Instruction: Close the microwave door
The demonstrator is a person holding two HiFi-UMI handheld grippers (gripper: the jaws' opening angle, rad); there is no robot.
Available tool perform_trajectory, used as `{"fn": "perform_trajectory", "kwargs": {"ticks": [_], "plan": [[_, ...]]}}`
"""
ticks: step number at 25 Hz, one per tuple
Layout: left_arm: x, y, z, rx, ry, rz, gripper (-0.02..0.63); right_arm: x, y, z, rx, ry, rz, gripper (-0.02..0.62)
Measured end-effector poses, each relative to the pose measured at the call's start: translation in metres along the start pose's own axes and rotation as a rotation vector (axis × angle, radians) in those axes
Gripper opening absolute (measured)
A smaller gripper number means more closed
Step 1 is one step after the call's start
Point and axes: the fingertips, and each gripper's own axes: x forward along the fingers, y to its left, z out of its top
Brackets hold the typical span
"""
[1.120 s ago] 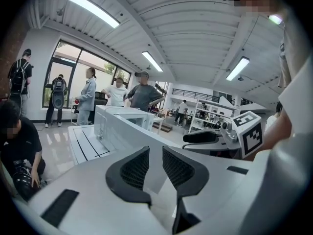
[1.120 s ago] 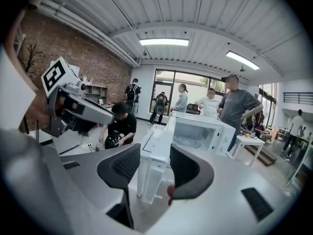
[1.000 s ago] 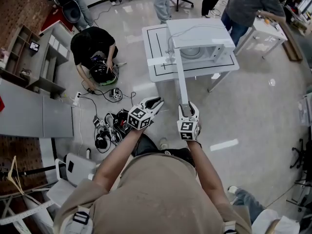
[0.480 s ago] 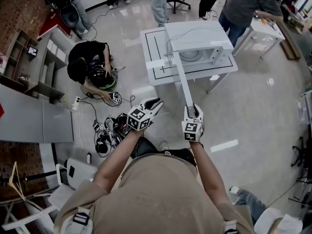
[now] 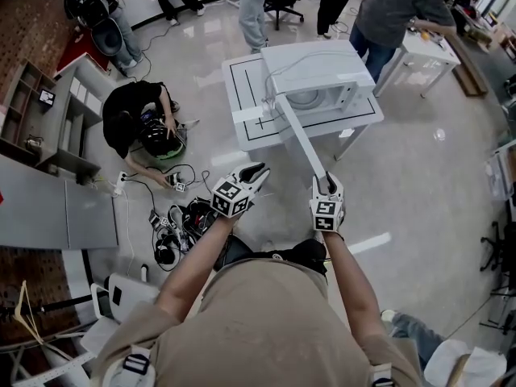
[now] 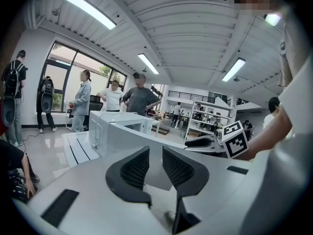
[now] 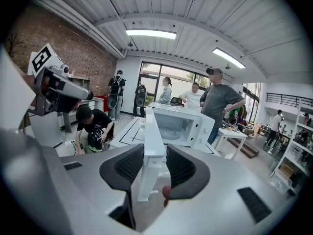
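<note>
Left tool (image 5: 256,170) hovers left of the microwave door (image 5: 300,135), at its outer end; jaws slightly apart, nothing between. Door is swung wide out from the microwave (image 5: 310,63) on the white worktop (image 5: 242,83). Right tool (image 5: 327,182): jaws have just been closing, now pinching the door's outer edge.

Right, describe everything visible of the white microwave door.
The white microwave door is a flat, plastic-looking panel. It is swung wide open, stands upright and is hinged at the front of the white microwave oven. Its free edge sits in the right gripper, whose jaws have just been closing and now pinch it from both sides.
</note>
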Motion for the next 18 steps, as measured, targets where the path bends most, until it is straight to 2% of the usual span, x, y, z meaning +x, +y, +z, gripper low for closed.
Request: {"fn": "perform_trajectory", "kwargs": {"ticks": [7,18], "plan": [[0.036,-0.007,0.02,0.005,-0.008,0.0,0.075,0.012,-0.039,0.003,-0.004,0.001,0.029,0.15],[0.103,-0.003,0.042,-0.039,-0.014,0.044,0.075,0.048,-0.112,0.006,-0.052,0.016,0.124,0.152]]}}
